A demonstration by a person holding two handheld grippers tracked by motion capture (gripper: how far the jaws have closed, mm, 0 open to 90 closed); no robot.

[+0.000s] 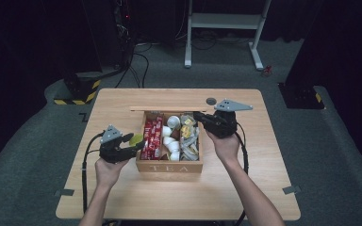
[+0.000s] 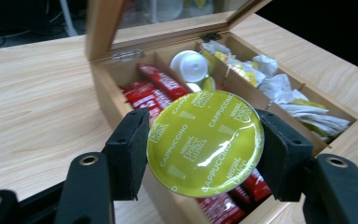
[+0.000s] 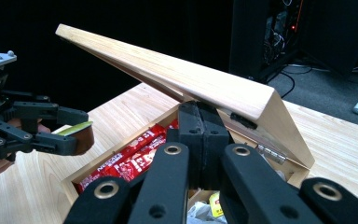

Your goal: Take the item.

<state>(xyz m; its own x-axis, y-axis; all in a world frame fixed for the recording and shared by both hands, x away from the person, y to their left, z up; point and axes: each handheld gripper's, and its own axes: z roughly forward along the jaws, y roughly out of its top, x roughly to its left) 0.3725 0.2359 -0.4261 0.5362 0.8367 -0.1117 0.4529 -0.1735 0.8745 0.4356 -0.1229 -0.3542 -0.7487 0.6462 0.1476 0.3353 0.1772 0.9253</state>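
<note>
Gripped edgewise in the left gripper [image 2: 205, 154], the coffee pod [image 2: 205, 142] should be lowered level into the tea box [image 1: 169, 165] while the lid [image 3: 177, 79] is propped by the right gripper's [image 3: 203, 135] closed jaws.

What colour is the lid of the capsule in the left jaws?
Yellow-green with white lettering on the capsule; clearest in the left gripper view.

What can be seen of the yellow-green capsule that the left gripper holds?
The capsule is a round coffee pod with a shiny yellow-green foil lid printed "CAPPUCCINO" many times; the right gripper view shows a brown body under the lid. It is clamped at its rim between the two black pads of the left gripper, which touch it on opposite sides. It hangs in the air at the left edge of the open wooden tea box.
</note>
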